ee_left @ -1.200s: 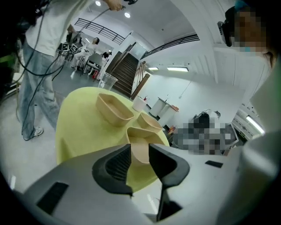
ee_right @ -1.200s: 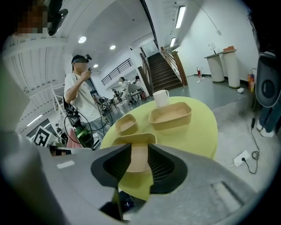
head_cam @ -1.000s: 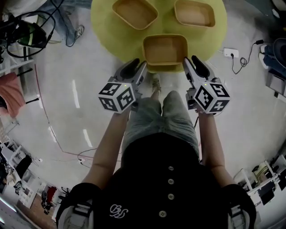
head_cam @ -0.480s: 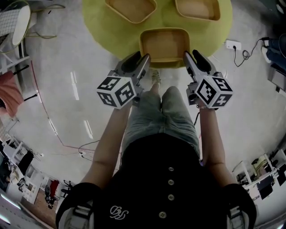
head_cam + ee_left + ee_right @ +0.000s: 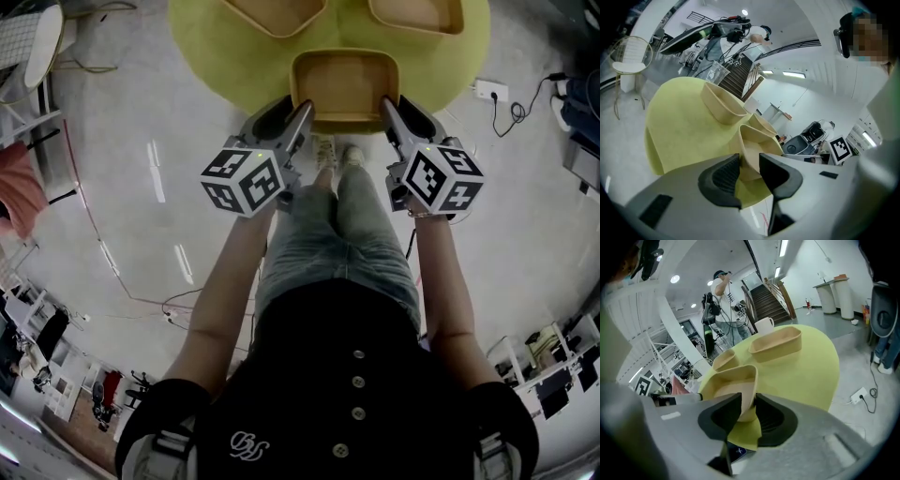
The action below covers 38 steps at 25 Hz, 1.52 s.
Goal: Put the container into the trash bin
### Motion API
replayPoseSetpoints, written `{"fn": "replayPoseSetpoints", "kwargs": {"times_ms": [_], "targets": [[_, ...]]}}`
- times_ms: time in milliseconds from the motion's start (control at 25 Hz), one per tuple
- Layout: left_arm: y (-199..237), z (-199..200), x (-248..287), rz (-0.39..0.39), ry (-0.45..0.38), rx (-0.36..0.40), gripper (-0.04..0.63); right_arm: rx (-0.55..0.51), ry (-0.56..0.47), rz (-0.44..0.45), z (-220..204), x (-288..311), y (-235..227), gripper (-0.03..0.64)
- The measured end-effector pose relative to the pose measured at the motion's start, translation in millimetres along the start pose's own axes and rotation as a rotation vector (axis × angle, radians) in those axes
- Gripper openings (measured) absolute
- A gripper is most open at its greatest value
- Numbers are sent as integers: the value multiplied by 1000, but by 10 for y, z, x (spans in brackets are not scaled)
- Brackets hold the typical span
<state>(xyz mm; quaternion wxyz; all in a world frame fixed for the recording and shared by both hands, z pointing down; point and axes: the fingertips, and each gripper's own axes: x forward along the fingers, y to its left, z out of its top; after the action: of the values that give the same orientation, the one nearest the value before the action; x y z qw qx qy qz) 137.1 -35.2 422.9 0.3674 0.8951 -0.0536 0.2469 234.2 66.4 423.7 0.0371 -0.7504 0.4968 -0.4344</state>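
A tan rectangular container point(image 5: 344, 89) sits at the near edge of the round yellow table point(image 5: 225, 56). My left gripper point(image 5: 302, 109) is at its left near corner. In the left gripper view the container's wall point(image 5: 754, 140) runs between the jaws of that gripper point(image 5: 750, 171), which stand open with a little room on each side. My right gripper point(image 5: 387, 105) is at the right near corner. In the right gripper view its jaws point(image 5: 748, 411) are closing on the container's wall point(image 5: 736, 380), and both pads touch it.
Two more tan containers point(image 5: 272, 11) point(image 5: 417, 14) lie farther back on the table, and a white cup point(image 5: 764, 325) stands beyond them. A power strip point(image 5: 491, 91) and cables lie on the floor at the right. A wire chair point(image 5: 630, 65) stands left.
Both grippers slid forward along the near container's sides. The right gripper's jaws narrowed onto its wall. The left gripper's jaws kept their width.
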Motion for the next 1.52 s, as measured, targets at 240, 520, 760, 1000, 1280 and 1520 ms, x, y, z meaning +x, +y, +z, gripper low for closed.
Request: {"fn": "replayPoseSetpoints", "kwargs": {"times_ms": [240, 520, 760, 1000, 1280, 1520], "targets": [[-17, -1, 17, 9, -22, -21, 118, -36, 26, 16, 6, -8, -11, 87], [-182, -4, -62, 28, -75, -31, 118, -85, 48, 43, 44, -123, -13, 87], [-311, -35, -241, 57, -155, -85, 118, -150, 55, 106, 154, -208, 96, 89], [-391, -161, -494, 119, -236, -135, 118, -196, 67, 204, 155, -273, 268, 89], [-420, -320, -935, 205, -341, -178, 118, -329, 134, 325, 10, -284, 628, 89], [-351, -444, -1373, 307, -452, -223, 118, -417, 195, 442, -162, -205, 1038, 89]]}}
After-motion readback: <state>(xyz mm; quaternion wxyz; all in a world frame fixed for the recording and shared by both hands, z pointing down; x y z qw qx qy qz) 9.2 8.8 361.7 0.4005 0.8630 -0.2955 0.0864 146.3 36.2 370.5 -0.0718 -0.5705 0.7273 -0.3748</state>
